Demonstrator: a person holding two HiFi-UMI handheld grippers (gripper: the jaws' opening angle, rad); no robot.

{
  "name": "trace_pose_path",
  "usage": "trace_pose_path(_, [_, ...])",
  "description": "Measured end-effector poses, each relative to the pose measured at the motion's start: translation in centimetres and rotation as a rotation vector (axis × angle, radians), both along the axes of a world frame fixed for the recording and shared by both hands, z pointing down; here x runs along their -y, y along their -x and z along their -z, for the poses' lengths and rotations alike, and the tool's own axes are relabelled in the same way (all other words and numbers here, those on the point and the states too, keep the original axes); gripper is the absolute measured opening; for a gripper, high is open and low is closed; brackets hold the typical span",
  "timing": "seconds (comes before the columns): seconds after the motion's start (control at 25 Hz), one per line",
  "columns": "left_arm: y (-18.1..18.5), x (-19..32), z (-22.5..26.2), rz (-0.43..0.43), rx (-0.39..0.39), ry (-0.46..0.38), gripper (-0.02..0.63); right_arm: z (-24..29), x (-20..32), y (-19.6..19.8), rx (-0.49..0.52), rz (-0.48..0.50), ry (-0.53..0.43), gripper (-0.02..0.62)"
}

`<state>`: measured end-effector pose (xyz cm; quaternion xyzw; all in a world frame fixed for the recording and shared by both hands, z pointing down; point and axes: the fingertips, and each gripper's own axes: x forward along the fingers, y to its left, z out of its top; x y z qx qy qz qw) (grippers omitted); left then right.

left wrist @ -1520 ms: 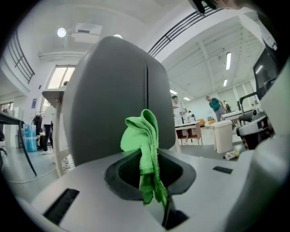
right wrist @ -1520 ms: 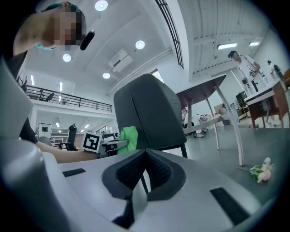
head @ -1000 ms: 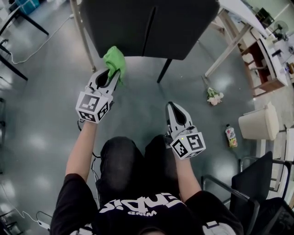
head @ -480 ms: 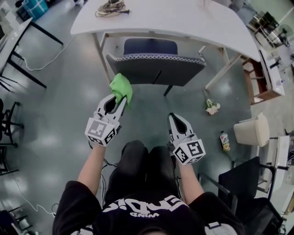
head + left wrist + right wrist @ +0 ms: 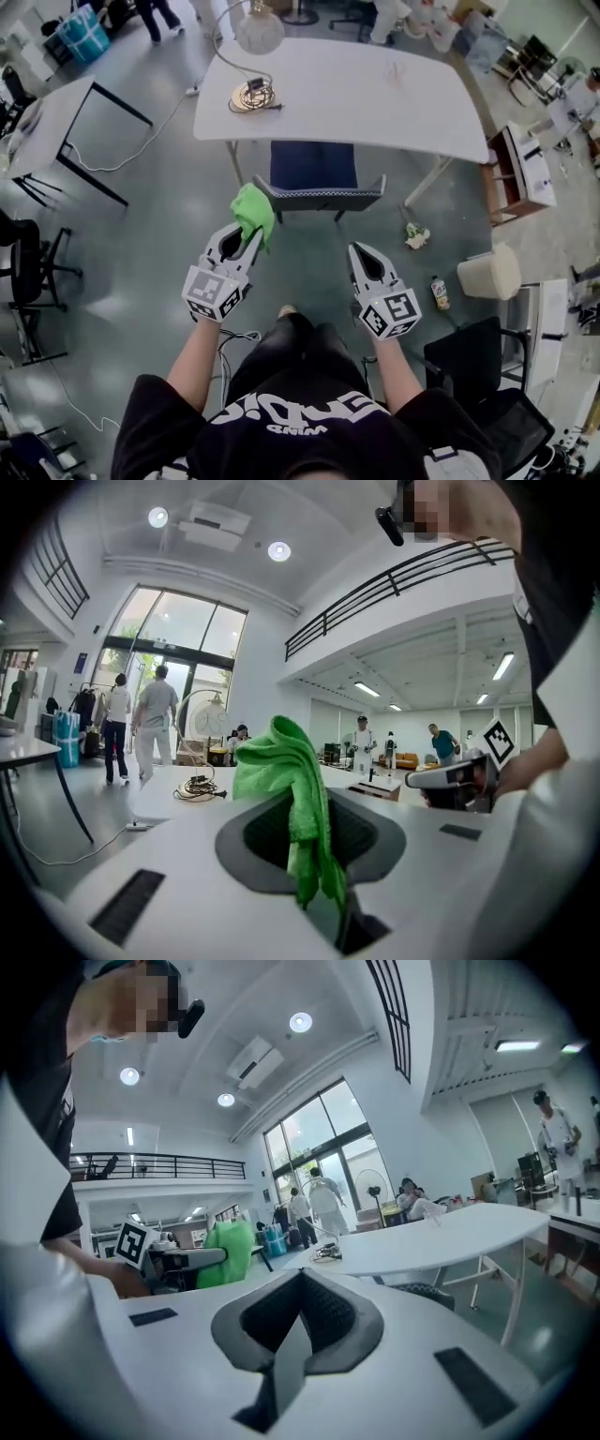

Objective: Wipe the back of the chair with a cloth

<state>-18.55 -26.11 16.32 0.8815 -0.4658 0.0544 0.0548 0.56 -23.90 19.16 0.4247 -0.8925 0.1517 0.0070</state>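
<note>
Jaws clamped: the left gripper (image 5: pixel 317 850) pinches a green cloth (image 5: pixel 286 771), which bunches above the tips and hangs in a fold down between the pads. Jaws of the right gripper (image 5: pixel 298 1321) are pressed together with nothing between them.

In the head view both tools are held out in front of a person in a black printed shirt (image 5: pixel 300 427). They sit side by side and well apart, both pointing toward a chair (image 5: pixel 314 178). The chair is pushed in at the near edge of a white table (image 5: pixel 375 103), its blue seat under the tabletop. Its grey back, trimmed with a checked strip along the top, faces the person.

The cloth shows just beside the left end of that back. Whether it touches is hard to judge from so steep an angle, though it appears to hang short of it.

Near the table's left edge a coil of cable (image 5: pixel 251 94) lies at the foot of a globe lamp (image 5: pixel 258 28). On the grey floor (image 5: pixel 141 244) to the right of the chair lie three things — a small bunch of flowers (image 5: pixel 415 236), a bottle (image 5: pixel 438 292) and a pale bin (image 5: pixel 487 272). Black chairs (image 5: pixel 473 370) stand at the lower right. In the left gripper view, people (image 5: pixel 155 719) walk near tall windows (image 5: pixel 178 658) far behind the table.
</note>
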Motion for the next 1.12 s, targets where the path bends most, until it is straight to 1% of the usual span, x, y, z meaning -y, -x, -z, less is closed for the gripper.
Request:
trace_pose_path(0.12, [-0.7,-1.4,3.8,-0.011,-0.009,0.030,0.067,4.5,-0.7,0.2,0.022,-0.005,-0.003,-0.003])
trace_pose_path(0.24, [-2.0,-2.2,6.3,-0.026,-0.027,0.046,0.067,7.5,-1.0,-0.4,0.043,-0.025,-0.014,-0.003])
trace_pose_path(0.44, [-4.2,-3.3,9.1,-0.032,-0.047,0.027,0.067,9.7,-2.1,-2.3,0.028,-0.022,-0.034,-0.003])
trace_pose_path(0.68, [-5.8,-4.9,11.3,0.010,-0.067,-0.006,0.067,11.7,-3.2,-5.5,0.014,-0.043,-0.080,-0.003])
trace_pose_path(0.88, [-5.5,-6.0,11.2,0.067,-0.081,-0.040,0.067,11.2,-3.5,-7.5,-0.013,-0.055,-0.094,-0.003])
trace_pose_path(1.0, [-4.8,-6.7,10.4,0.107,-0.098,-0.048,0.067,10.4,-3.6,-7.9,-0.017,-0.050,-0.094,-0.003])
trace_pose_path(1.12, [-4.6,-7.2,9.0,0.128,-0.097,-0.046,0.067,9.7,-3.5,-7.9,-0.016,-0.048,-0.101,-0.003])
